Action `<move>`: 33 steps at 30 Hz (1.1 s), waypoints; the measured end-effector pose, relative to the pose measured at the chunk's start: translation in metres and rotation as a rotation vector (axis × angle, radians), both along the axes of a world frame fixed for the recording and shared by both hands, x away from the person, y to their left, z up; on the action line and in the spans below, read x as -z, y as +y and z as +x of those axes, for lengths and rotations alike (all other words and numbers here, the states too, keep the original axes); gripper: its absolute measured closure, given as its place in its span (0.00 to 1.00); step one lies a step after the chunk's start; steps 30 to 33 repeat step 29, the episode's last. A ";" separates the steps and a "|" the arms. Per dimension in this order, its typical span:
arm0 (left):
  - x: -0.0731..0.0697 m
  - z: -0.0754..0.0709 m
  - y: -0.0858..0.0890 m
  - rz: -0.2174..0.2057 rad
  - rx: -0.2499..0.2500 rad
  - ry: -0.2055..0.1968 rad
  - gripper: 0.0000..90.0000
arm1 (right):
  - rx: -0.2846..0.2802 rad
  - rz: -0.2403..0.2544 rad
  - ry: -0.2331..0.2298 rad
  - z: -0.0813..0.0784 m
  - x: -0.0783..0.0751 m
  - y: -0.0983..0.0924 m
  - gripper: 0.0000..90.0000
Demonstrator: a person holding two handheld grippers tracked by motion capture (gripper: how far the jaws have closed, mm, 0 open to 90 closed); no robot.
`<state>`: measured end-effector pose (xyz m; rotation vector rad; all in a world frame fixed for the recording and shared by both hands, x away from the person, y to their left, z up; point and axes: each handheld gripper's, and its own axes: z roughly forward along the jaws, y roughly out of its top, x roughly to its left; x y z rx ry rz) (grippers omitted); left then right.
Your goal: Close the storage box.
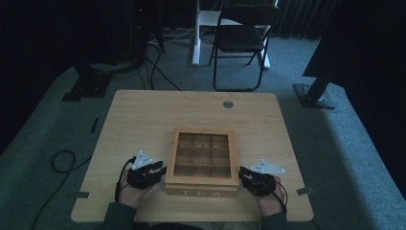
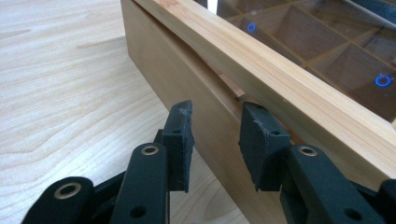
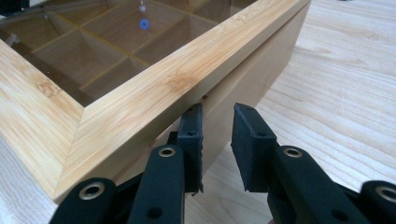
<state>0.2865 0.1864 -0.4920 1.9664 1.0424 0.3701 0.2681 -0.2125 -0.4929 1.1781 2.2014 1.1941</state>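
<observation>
A wooden tea box [image 1: 202,180] with a glass-paned lid and "TEA" on its front stands near the front middle of the table [image 1: 143,115]. Empty compartments show through the glass. My left gripper [image 1: 160,170] sits at the box's left side by the front corner. In the left gripper view my left gripper [image 2: 215,121] has its jaws apart with nothing between them, just below the lid frame [image 2: 261,65], where a thin gap runs between lid and base. My right gripper [image 1: 242,173] is at the right front corner. Seen up close, my right gripper [image 3: 217,122] is narrowly open under the lid edge [image 3: 187,79].
A round grey grommet [image 1: 228,104] sits at the table's far edge. Beyond the table stand a black folding chair [image 1: 242,38] and dark stand bases [image 1: 313,96]. Cables [image 1: 62,160] lie on the carpet at the left. A hand holds each gripper near the table's front edge.
</observation>
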 end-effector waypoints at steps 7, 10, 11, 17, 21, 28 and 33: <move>0.005 0.000 0.001 0.007 -0.008 0.022 0.72 | 0.005 0.005 0.024 0.001 0.005 -0.002 0.82; 0.006 0.001 0.002 0.013 -0.014 0.027 0.72 | 0.006 0.001 0.032 0.002 0.007 -0.003 0.81; 0.006 0.001 0.003 0.002 -0.017 0.026 0.71 | 0.010 -0.004 0.036 0.003 0.008 -0.003 0.81; 0.002 0.002 0.012 -0.018 -0.059 0.013 0.68 | 0.038 0.034 0.023 0.007 0.003 -0.011 0.74; 0.003 0.002 0.021 -0.036 -0.098 0.010 0.67 | 0.064 0.016 0.025 0.009 0.005 -0.018 0.69; 0.007 0.005 0.034 -0.056 -0.148 0.029 0.65 | 0.139 -0.007 0.063 0.024 0.016 -0.038 0.55; 0.007 0.005 0.035 -0.059 -0.154 0.036 0.65 | 0.153 -0.012 0.076 0.029 0.019 -0.041 0.54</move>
